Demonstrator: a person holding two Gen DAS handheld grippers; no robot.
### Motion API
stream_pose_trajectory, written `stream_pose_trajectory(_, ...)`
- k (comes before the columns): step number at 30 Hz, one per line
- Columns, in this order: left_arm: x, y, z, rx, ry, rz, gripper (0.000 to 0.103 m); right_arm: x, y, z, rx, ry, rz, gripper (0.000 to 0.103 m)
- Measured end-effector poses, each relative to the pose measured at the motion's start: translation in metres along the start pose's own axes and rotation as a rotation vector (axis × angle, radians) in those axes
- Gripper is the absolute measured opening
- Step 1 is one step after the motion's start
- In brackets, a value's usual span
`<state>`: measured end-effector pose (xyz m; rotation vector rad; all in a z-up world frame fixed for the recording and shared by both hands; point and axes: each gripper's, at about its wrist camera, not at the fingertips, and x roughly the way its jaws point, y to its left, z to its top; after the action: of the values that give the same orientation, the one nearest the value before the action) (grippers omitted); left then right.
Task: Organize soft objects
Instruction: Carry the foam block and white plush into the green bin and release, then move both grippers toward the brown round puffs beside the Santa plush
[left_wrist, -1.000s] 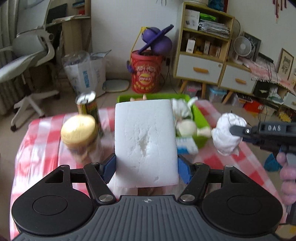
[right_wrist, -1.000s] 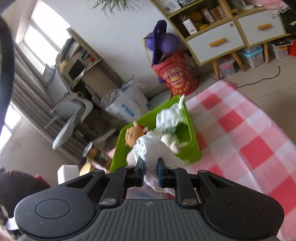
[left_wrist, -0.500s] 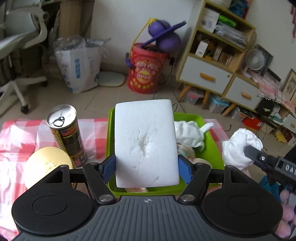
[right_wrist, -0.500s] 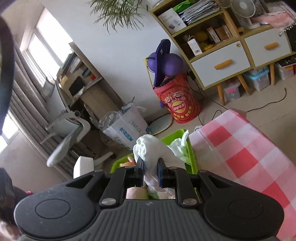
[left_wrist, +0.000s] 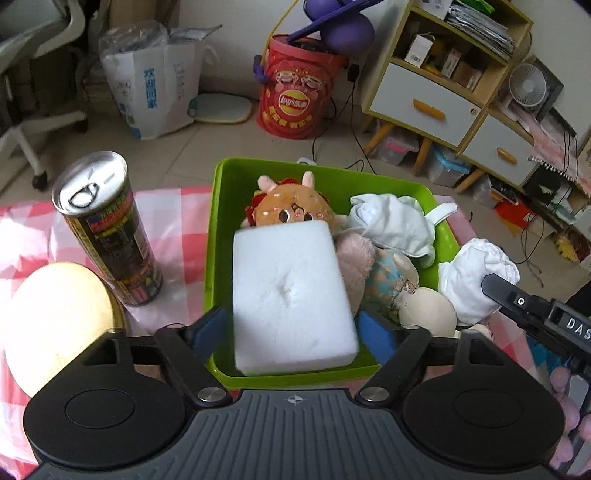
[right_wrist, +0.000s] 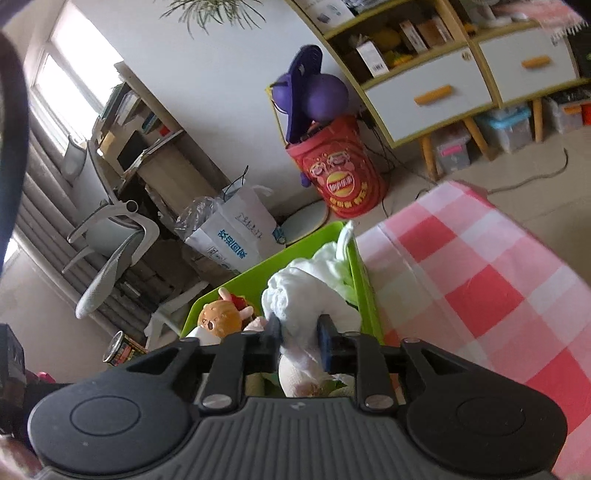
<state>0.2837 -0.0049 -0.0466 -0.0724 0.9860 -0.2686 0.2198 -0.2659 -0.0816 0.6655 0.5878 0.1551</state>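
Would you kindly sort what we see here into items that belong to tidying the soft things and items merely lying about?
Belongs to the job: white sponge block, white cloth bundle, green bin, plush doll, left gripper, right gripper.

Lying about: drink can, yellow round lid, red snack bucket.

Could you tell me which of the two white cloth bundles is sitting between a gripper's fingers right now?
The white bundle at the green bin's right edge, between the right gripper's fingers; the other bundle lies free inside the bin.
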Motion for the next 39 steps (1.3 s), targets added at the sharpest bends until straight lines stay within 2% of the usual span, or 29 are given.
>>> stream_pose_trajectory(5, -0.009, -0.004, 0.003, 0.003, -0.036, -0.02, 0.08, -0.005, -0.006, 0.002, 0.032, 0.004, 0.03, 0.019)
stream_pose_trajectory(9, -0.007, -0.011, 0.002, 0.027, -0.024, -0.008, 0.08, -0.008, -0.003, 0.004, 0.034, -0.002, 0.037, 0.022)
stream_pose_trajectory(12, -0.007, -0.013, 0.001, 0.03, -0.029, -0.012, 0.08, -0.009, 0.0, 0.004, 0.024, -0.005, 0.031, 0.028)
stream_pose_trajectory(16, -0.016, -0.011, -0.003, 0.009, -0.042, -0.021, 0.081, -0.018, 0.004, 0.007, 0.014, -0.002, 0.023, 0.029)
stream_pose_trajectory(22, -0.042, -0.005, -0.012, -0.022, -0.062, -0.026, 0.083, -0.046, 0.014, 0.016, -0.008, -0.01, -0.001, 0.039)
stream_pose_trajectory(24, -0.055, -0.002, -0.017, -0.034, -0.077, -0.032, 0.085, -0.056, 0.018, 0.017, -0.012, -0.004, -0.018, 0.045)
stream_pose_trajectory(29, -0.088, 0.002, -0.034, -0.034, -0.12, -0.035, 0.093, -0.089, 0.031, 0.014, -0.049, -0.001, -0.044, 0.047)
stream_pose_trajectory(31, -0.1, 0.002, -0.042, -0.027, -0.134, -0.026, 0.095, -0.1, 0.035, 0.011, -0.065, 0.002, -0.055, 0.051)
stream_pose_trajectory(39, -0.129, 0.008, -0.082, -0.029, -0.154, -0.022, 0.097, -0.13, 0.057, -0.014, -0.161, 0.037, -0.092, 0.053)
